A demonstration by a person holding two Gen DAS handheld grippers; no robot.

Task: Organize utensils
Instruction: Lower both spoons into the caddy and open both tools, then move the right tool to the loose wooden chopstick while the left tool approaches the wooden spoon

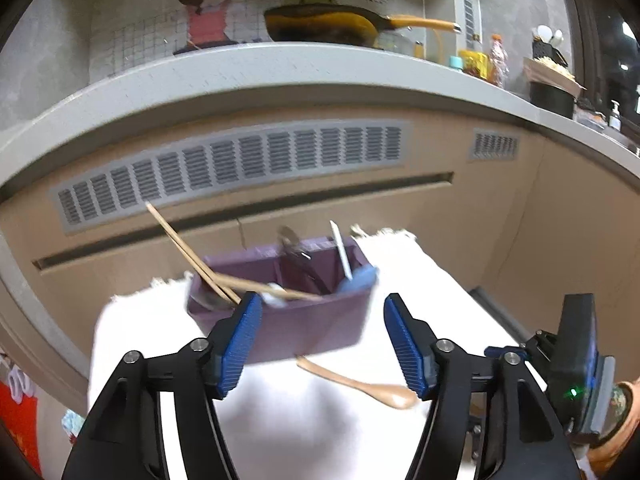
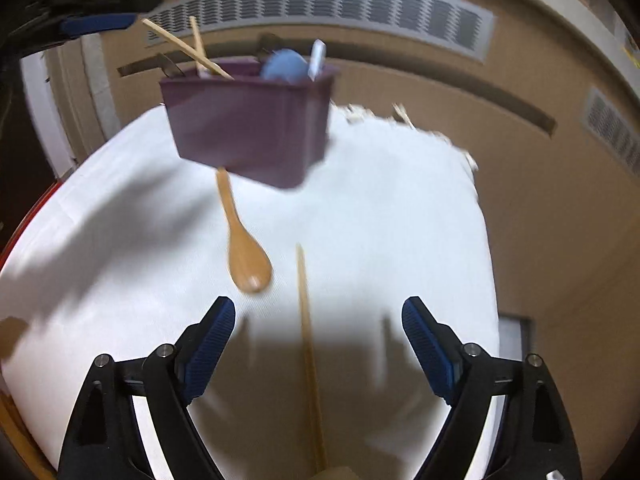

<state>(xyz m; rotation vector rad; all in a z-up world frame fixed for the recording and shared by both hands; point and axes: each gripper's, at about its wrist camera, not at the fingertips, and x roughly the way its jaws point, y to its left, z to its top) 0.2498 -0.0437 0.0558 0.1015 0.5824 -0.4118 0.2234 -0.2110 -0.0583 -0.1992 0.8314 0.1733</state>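
A kitchen counter is curving across the back of the left wrist view, carrying a yellow-handled pan, with a long vent grille sitting in the cabinet front beneath it. In front of that, a white cloth is covering the work surface and taking up most of both views.

A purple utensil bin is standing on the far part of the cloth. Chopsticks are leaning out of its left end, a dark utensil is poking up near its middle, and a blue spoon with a white stick beside it is resting at its right end. The views are blurred, so which compartment each one is sitting in is hard to tell.

A wooden spoon is lying flat on the cloth just in front of the bin, its handle end reaching the bin's base and its bowl pointing toward the cameras. A single wooden chopstick is lying to its right on the cloth, running lengthwise between the right gripper's fingers.

The left gripper is hovering near the front of the bin with its blue-padded fingers spread apart, pinching nothing. The right gripper is hanging over the cloth with its fingers spread wide on either side of the chopstick, not touching it.
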